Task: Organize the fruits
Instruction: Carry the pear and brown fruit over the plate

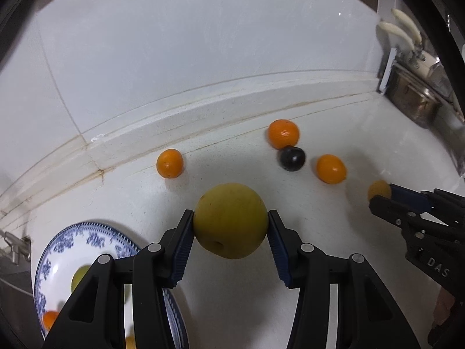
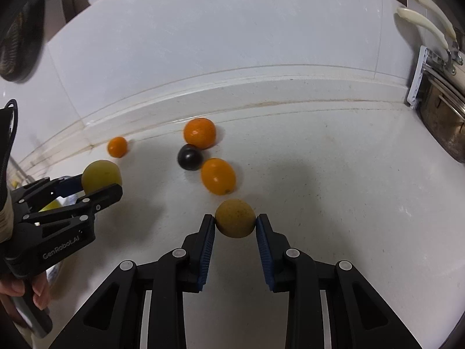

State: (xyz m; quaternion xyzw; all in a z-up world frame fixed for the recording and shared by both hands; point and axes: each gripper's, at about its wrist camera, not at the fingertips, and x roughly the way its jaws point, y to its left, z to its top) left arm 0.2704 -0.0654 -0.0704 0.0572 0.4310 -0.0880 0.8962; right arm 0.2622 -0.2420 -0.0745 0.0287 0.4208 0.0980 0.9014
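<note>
My left gripper [image 1: 231,226] is shut on a large yellow-green fruit [image 1: 231,221] and holds it above the white counter; it also shows in the right wrist view [image 2: 100,183] with that fruit [image 2: 100,174]. My right gripper [image 2: 235,224] is shut on a smaller brownish-yellow fruit [image 2: 235,218], seen in the left wrist view too [image 1: 378,190]. Three oranges [image 1: 170,163] [image 1: 283,133] [image 1: 331,168] and a dark plum [image 1: 291,158] lie on the counter near the back ledge. A blue-patterned plate [image 1: 72,244] at lower left holds a yellow fruit [image 1: 80,276] and a small orange [image 1: 50,318].
A metal pot [image 1: 415,99] with pale handles [image 1: 398,32] stands at the far right by the wall. The raised back ledge [image 1: 203,110] runs behind the fruits. A metal fitting [image 1: 14,250] sits at the left edge beyond the plate.
</note>
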